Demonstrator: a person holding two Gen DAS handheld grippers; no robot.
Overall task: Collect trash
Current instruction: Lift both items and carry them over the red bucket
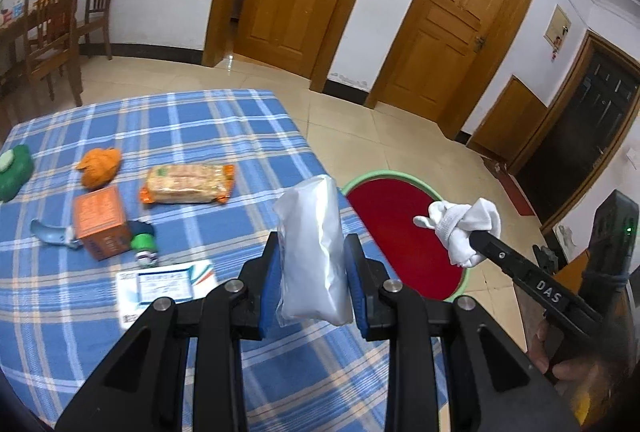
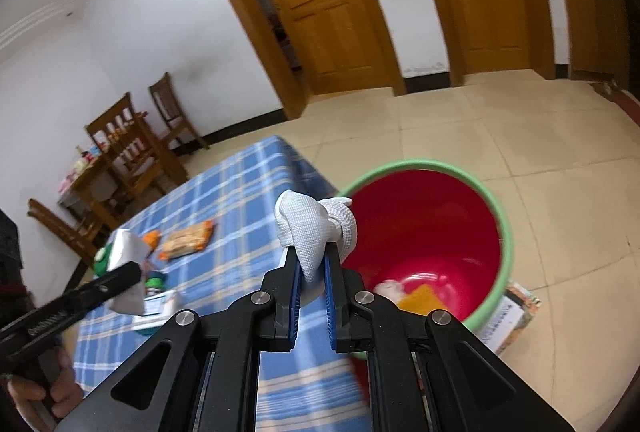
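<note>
Step in hand: carrying two pieces of trash from the desk (image 1: 168, 119) toward the bin (image 2: 504, 232); judged mid-transfer, neither piece let go yet.

Left hand-held gripper (image 1: 312, 264): clamped on a clear plastic bag (image 1: 314, 252), pads pressing both flanks, bag standing upright between the fingers; poised over the desk's near right edge, just beside the bin's rim, not yet over the opening.

Right hand-held gripper (image 2: 312, 264): pinched tight on a crumpled white cloth (image 2: 310, 228), most of the wad bulging above the fingertips; in the left wrist view, cloth hanging over the red interior of the bin.

Bin: on the floor beside the desk's right edge, green rim, red inside; a yellow item and a pale scrap already at the bottom.

Next move, right: probably only a spreading of the fingers, with the cloth seemingly above the opening; risk of the fabric snagging on a pad.

Next move, left: further travel rightward past the rim, then a tilt down before release; light bag likely to drift or cling.

Left on the desk: orange box (image 1: 102, 228), wrapped biscuit packet (image 1: 188, 183), orange wad (image 1: 100, 167), green-capped bottle (image 1: 142, 244), printed card (image 1: 160, 284); all well apart from both tools.
</note>
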